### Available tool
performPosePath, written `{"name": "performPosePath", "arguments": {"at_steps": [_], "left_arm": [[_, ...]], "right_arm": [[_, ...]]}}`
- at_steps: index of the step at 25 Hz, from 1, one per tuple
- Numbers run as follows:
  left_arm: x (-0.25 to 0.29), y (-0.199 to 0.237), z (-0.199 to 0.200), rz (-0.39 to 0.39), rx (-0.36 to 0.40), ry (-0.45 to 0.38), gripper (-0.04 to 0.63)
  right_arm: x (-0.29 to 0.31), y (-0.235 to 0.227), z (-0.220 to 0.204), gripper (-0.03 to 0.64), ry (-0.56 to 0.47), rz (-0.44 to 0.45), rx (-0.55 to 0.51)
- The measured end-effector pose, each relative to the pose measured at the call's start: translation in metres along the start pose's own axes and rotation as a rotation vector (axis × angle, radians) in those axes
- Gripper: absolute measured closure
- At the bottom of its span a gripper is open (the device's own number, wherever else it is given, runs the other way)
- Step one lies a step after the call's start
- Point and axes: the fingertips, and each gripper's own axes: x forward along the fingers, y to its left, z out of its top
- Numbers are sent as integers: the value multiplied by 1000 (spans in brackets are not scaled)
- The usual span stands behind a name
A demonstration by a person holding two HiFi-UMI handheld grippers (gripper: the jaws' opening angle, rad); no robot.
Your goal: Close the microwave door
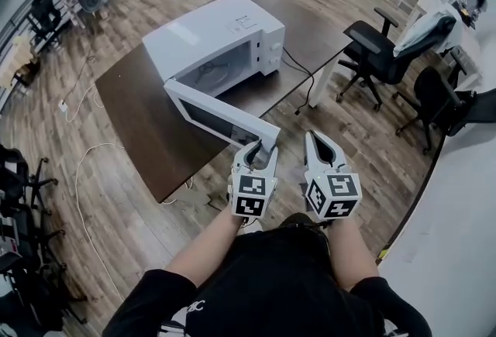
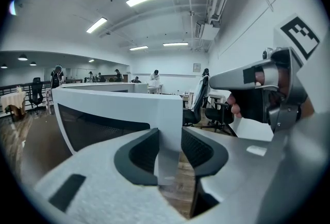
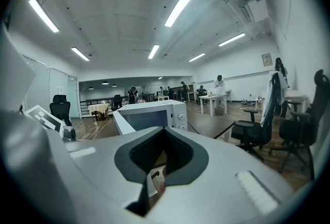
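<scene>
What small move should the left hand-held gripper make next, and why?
Probably swing the left hand-held gripper toward the microwave: its jaws grip the free edge of the door, which stands wide open.

A white microwave [image 1: 217,45] is set on the dark table [image 1: 132,95], toward its far side. Its door [image 1: 221,117], white-framed with a dark window, is swung wide open from the left hinge. The door's free end is carried past the table's near edge and clamped in the left gripper [image 1: 262,148].
</scene>
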Motion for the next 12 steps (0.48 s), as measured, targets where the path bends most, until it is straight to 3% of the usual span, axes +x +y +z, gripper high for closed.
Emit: {"name": "performPosePath", "arguments": {"at_steps": [12], "left_arm": [[46,2,17,51,-23,29,453]], "right_arm": [[44,-31,6,607,-17,0,12]]}}
